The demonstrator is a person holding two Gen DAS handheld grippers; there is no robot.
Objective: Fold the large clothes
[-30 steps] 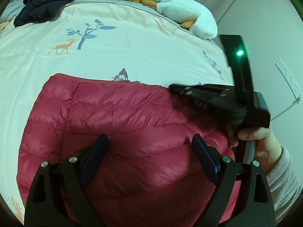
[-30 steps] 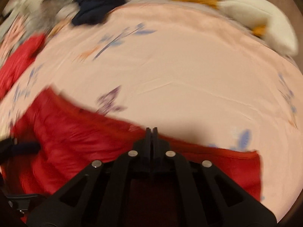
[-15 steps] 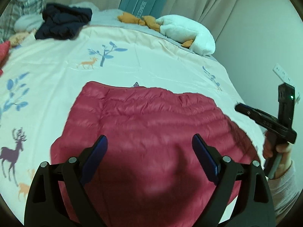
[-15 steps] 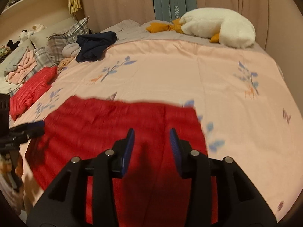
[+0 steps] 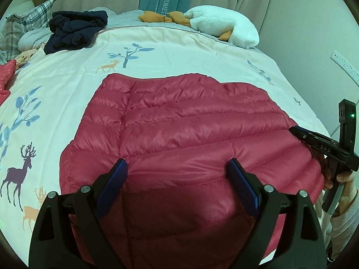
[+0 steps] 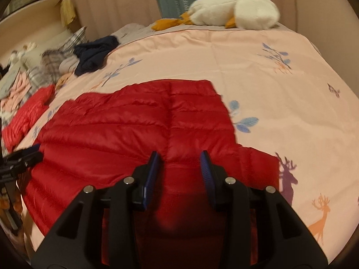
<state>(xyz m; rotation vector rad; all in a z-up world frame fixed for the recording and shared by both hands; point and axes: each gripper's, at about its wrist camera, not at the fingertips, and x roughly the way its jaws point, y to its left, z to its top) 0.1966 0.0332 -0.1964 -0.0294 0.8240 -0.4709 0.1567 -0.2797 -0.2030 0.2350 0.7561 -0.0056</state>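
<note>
Red down jacket point(image 5: 186, 139) is lying flat on bed point(image 5: 179, 51) just ahead of & under both tongs, L tongs point(image 5: 177, 179) & R tongs point(image 6: 179, 170) hovering agape, gripping nothing, prob. lining up w/ near hem for next fold.

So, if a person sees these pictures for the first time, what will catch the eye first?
First the red down jacket, spread flat on the near part of the bed, under both open hand-held grippers, left and right. Then the deer-and-tree printed duvet around it. At the far edge lies a white plush goose, and to the far left a dark navy garment in a heap.
</note>
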